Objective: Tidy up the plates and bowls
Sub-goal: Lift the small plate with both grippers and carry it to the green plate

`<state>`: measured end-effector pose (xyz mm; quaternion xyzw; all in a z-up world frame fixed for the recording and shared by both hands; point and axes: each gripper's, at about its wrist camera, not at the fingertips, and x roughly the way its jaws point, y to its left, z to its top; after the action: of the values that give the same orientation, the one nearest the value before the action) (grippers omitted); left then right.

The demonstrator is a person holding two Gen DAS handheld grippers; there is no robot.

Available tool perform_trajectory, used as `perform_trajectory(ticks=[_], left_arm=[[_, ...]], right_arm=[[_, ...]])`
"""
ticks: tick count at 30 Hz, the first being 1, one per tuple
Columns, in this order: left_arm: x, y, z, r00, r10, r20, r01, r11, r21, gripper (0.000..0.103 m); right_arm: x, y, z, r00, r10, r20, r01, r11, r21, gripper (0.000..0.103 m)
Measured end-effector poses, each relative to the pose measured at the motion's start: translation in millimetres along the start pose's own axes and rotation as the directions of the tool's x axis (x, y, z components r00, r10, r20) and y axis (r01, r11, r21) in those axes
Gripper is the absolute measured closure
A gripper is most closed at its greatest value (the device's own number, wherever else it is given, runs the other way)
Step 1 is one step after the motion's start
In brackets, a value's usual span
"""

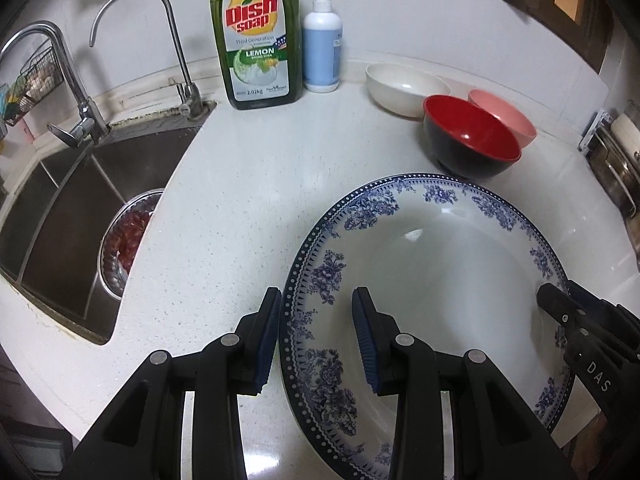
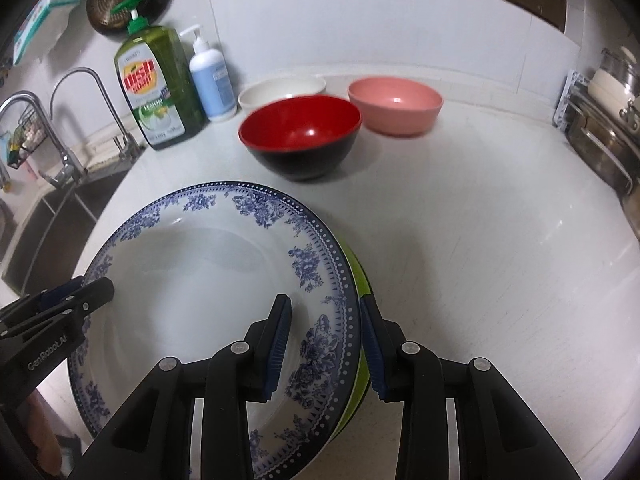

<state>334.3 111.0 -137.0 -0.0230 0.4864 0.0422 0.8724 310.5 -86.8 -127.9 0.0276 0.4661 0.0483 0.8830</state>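
Both grippers are on the blue-patterned plate (image 1: 432, 280), one at each side of its rim. Left gripper (image 1: 316, 336) has one pad outside the rim and one inside the well; the pads look close to the plate but I can't tell if they actually press it. Right gripper (image 2: 326, 344) straddles the opposite rim the same way, same doubt on contact. Jaws on both stand partly apart, roughly rim-wide.

The plate sits near the front edge of the white countertop (image 1: 248, 184), just right of the sink (image 1: 68, 216). A green plate (image 2: 360, 280) peeks out underneath it on the right side, so it's stacked.

Toward the back edge: red-and-black bowl (image 2: 300, 136) just behind the plate, pink bowl (image 2: 396, 104) to its right, white bowl (image 2: 280, 90) behind it. The bowls sit close together; whether they touch I can't tell.

Back-left by the taps: dish soap bottle (image 1: 256, 36) and a white pump bottle (image 1: 322, 48) side by side. Metal bowl with something red (image 1: 124, 240) in the sink.
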Motion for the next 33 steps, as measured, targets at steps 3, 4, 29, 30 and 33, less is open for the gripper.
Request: perform_trajectory(ticks=[3,4,29,30,33], left_arm=[[9.0,2.0,0.2,1.0,-0.004,-0.012,0.004,1.0,-0.008,0.067],[12.3,2.2,0.0,1.0,-0.007,-0.024,0.007,1.0,-0.01,0.067],[26.5,-0.8,2.1,0.997,-0.045,-0.058,0.045,0.999,-0.005,0.058],[26.1,-1.1,2.7,0.997,-0.049,-0.059,0.048,0.999,-0.007,0.054],[21.3,-2.3,3.7,0.998,-0.039,-0.043,0.039,0.999,-0.002,0.046]], right_arm=[[5.3,-1.2,-1.8,1.0,-0.003,-0.012,0.003,1.0,-0.006,0.067],[6.3,-0.7,-1.5,1.0,-0.006,-0.014,0.005,1.0,-0.011,0.067],[18.1,2.1,3.5,0.999,-0.031,-0.034,0.03,0.999,-0.042,0.062],[18.0,1.6,3.6,0.999,-0.022,-0.036,0.021,0.999,-0.038,0.059],[16.0,-0.5,3.3,0.999,-0.014,-0.033,0.013,1.0,-0.027,0.042]])
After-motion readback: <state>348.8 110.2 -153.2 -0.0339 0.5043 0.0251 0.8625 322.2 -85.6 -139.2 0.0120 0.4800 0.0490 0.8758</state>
